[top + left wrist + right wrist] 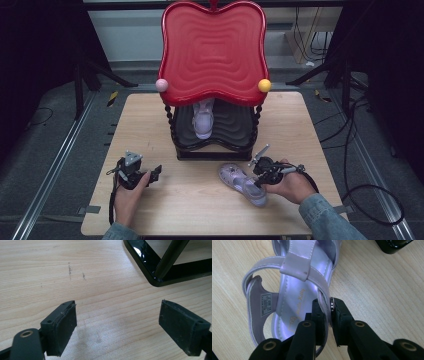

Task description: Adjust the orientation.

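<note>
Okay, high view: left gripper (pixel 156 174) sits at 8 o'clock on the table (pixel 150 115), jaws spread, nothing between them. Right gripper (pixel 258 183) at 4 o'clock, on the lilac sandal (pixel 242 183) lying flat on the wood, just in front of the red-and-black shoe rack (pixel 214 50). Second sandal (pixel 203 119) sits on the rack's lower shelf, at 12 o'clock from the first. Left gripper view: both pads (pixel 65 327) wide apart over bare wood, rack base corner (pixel 150 270) at 1 o'clock. Right gripper view: jaws nearly closed, pinching the sandal's side strap (pixel 326 303) by the buckle; insole and heel strap run off toward 11 o'clock.
</note>
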`<action>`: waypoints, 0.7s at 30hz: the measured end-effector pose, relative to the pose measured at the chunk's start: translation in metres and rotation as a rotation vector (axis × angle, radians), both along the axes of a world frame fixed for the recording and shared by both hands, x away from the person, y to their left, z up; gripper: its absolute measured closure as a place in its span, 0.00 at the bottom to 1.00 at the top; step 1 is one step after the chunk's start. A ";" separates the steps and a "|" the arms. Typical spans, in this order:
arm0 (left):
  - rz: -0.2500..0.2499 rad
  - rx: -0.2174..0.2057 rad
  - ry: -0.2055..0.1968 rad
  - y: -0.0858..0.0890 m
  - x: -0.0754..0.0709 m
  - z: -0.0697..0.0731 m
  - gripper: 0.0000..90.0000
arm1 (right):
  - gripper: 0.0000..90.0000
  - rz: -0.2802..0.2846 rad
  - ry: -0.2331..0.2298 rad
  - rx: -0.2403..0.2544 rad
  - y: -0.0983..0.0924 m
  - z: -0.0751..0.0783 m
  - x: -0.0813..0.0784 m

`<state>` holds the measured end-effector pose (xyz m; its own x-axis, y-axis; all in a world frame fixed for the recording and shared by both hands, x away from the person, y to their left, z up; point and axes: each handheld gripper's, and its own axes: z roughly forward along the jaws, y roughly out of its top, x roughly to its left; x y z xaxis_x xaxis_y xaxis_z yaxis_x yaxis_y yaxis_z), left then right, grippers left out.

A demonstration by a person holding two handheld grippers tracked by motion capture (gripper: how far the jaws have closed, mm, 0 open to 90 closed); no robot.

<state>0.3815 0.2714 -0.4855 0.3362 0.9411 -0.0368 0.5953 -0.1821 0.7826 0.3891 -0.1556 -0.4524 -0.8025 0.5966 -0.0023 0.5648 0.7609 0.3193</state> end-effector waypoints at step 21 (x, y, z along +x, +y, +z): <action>0.012 -0.001 0.003 0.002 0.000 -0.001 0.14 | 0.60 -0.037 -0.048 0.144 0.001 0.039 -0.046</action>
